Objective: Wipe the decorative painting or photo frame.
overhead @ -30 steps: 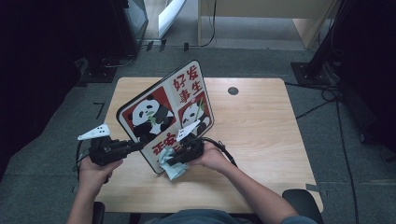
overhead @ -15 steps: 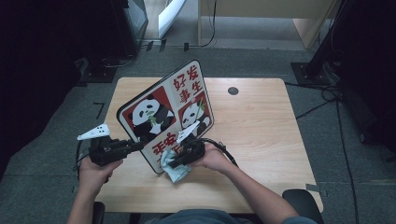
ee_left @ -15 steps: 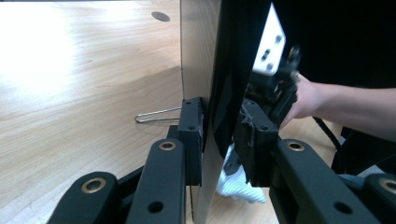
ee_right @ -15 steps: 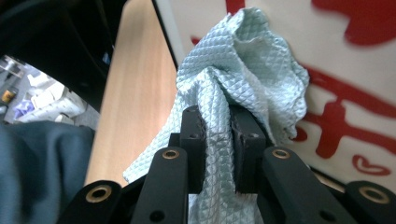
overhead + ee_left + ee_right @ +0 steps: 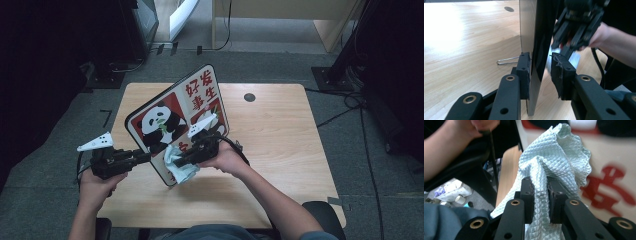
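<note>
A panda sign board [image 5: 170, 120] with red characters stands tilted on edge on the wooden table [image 5: 280, 130]. My left gripper [image 5: 145, 157] straddles its lower left edge. In the left gripper view [image 5: 540, 62] one pad touches the board's grey back [image 5: 526, 30] and the other pad stands a little off the front face; these jaws have just been opening. My right gripper [image 5: 177, 161] is shut on a pale blue waffle cloth [image 5: 179, 167] held against the board's front. In the right gripper view [image 5: 540, 185] the cloth [image 5: 554, 157] bunches above the pads, beside the board [image 5: 614, 170].
A thin wire loop [image 5: 507, 60] lies on the table behind the board. A dark cable hole [image 5: 249, 97] sits near the table's far edge. Dark equipment and cables [image 5: 350, 100] ring the table on the grey floor.
My right gripper has lifted with the cloth, sliding up the board's front face. The left hand and the board have stayed put.
</note>
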Motion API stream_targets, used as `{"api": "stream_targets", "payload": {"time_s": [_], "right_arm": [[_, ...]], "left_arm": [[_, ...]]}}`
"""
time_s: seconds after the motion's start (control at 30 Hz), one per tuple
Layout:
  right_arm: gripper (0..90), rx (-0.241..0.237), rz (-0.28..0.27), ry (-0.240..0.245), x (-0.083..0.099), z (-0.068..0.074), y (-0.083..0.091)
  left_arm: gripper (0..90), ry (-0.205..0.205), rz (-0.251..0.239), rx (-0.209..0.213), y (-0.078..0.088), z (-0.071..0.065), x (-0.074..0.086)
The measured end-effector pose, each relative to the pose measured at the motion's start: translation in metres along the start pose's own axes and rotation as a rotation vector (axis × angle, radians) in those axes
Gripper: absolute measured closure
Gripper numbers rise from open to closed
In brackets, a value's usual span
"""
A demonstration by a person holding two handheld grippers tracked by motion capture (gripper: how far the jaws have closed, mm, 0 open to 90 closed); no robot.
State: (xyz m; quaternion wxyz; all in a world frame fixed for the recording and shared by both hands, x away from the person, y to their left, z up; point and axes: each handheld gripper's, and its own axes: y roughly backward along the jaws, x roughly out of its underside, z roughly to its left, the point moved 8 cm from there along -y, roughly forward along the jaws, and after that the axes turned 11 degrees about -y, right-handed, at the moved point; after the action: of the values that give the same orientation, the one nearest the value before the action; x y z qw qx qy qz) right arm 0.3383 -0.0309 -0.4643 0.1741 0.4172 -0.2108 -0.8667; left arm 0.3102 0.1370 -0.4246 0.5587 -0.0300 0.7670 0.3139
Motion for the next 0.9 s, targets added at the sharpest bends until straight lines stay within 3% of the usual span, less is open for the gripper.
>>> {"api": "stream_targets", "payload": {"time_s": [0.1,0.13,0.53,0.9], "right_arm": [[78.2,0.003,-0.010,0.007,-0.009,0.004,0.004],[78.1,0.007,-0.026,0.021,-0.022,0.009,0.010],[78.1,0.007,-0.062,0.105,-0.087,0.043,0.026],[78.0,-0.005,-0.078,0.188,-0.130,0.076,0.032]], "left_arm": [[69.3,0.007,-0.002,-0.001,0.002,0.000,0.001],[69.3,0.007,-0.004,-0.002,0.004,0.000,0.001],[75.2,0.034,-0.005,0.001,0.020,0.002,0.009],[78.1,0.021,-0.031,-0.042,0.017,0.018,0.006]]}}
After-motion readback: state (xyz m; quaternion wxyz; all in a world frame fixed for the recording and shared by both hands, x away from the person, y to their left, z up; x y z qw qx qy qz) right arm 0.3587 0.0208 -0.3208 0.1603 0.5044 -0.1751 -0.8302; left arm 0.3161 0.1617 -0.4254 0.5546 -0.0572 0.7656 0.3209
